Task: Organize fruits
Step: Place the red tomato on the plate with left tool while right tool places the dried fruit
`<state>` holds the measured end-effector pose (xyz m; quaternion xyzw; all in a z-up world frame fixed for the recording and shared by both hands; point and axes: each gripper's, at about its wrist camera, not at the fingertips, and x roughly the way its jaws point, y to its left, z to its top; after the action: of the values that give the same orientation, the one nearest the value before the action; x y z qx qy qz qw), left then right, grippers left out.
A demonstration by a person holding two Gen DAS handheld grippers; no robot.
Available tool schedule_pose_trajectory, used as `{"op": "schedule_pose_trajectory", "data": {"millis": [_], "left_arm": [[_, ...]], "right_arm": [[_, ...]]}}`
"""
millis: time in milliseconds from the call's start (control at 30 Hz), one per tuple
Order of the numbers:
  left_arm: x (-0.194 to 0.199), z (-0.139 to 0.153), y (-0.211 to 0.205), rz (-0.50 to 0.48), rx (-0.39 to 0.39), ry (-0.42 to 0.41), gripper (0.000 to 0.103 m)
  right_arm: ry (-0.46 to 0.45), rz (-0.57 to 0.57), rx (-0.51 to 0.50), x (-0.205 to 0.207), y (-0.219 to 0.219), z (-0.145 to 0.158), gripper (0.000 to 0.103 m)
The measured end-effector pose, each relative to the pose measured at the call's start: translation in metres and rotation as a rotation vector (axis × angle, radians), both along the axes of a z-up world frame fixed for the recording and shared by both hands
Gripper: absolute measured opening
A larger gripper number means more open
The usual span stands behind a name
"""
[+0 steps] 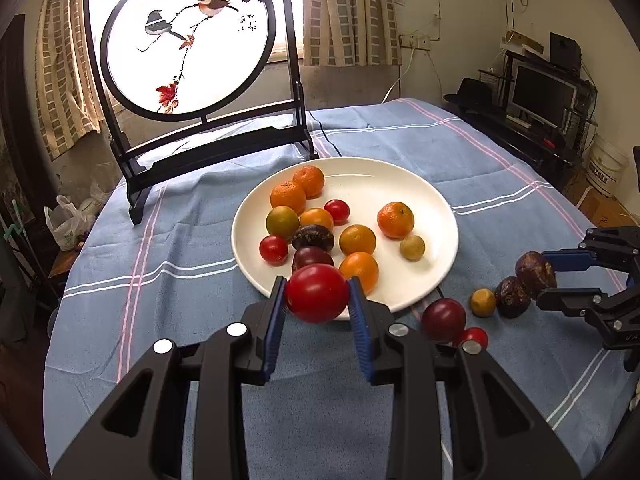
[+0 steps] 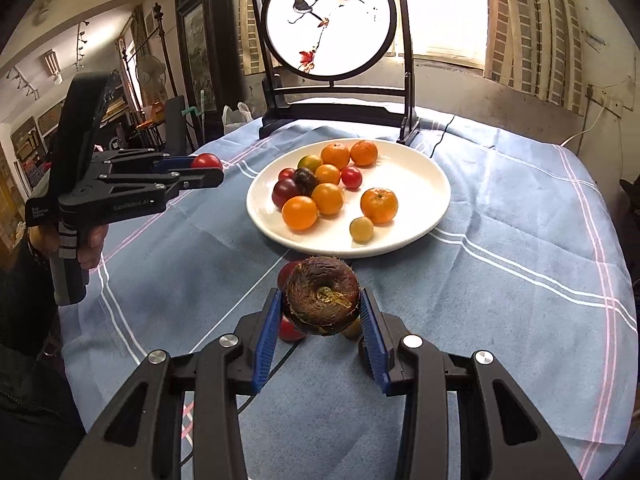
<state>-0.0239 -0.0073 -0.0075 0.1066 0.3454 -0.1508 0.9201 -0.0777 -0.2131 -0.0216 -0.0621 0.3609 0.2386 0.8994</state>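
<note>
A white plate [image 1: 424, 196] on the blue cloth holds several oranges, small tomatoes and dark fruits; it also shows in the right wrist view [image 2: 424, 184]. My left gripper [image 1: 318, 294] is shut on a red tomato [image 1: 317, 293], held above the plate's near rim; it shows at the left in the right wrist view [image 2: 212, 170]. My right gripper [image 2: 323, 307] is shut on a dark brown water chestnut [image 2: 323, 300], above the cloth in front of the plate; it shows at the right in the left wrist view [image 1: 546, 276]. Loose on the cloth lie a dark plum [image 1: 443, 319], a small tomato [image 1: 476, 337], a small orange [image 1: 483, 302] and another chestnut [image 1: 511, 297].
A black-framed round bird screen [image 1: 188, 36] stands on the table behind the plate. A black cable [image 1: 332, 142] runs past the plate's far side. The table's edge drops off to the right, toward a desk with a monitor [image 1: 540, 92].
</note>
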Motion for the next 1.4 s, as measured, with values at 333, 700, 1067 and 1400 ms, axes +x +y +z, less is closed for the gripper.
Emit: {"op": "schedule_pose_trajectory", "data": {"millis": [333, 700, 1067, 1400], "left_arm": [[0.056, 0.007, -0.028, 0.023, 0.020, -0.005, 0.030], [0.097, -0.015, -0.043, 0.091, 0.010, 0.052, 0.030], [0.110, -0.025, -0.042, 0.124, 0.046, 0.051, 0.046], [0.062, 0.002, -0.018, 0.133, 0.001, -0.029, 0.074]], "right_arm": [[-0.037, -0.023, -0.008, 0.070, 0.007, 0.031, 0.040], [0.020, -0.086, -0.025, 0.159, 0.037, 0.019, 0.040], [0.065, -0.106, -0.045, 0.189, 0.047, 0.000, 0.059], [-0.075, -0.060, -0.006, 0.110, 0.009, 0.047, 0.072]]}}
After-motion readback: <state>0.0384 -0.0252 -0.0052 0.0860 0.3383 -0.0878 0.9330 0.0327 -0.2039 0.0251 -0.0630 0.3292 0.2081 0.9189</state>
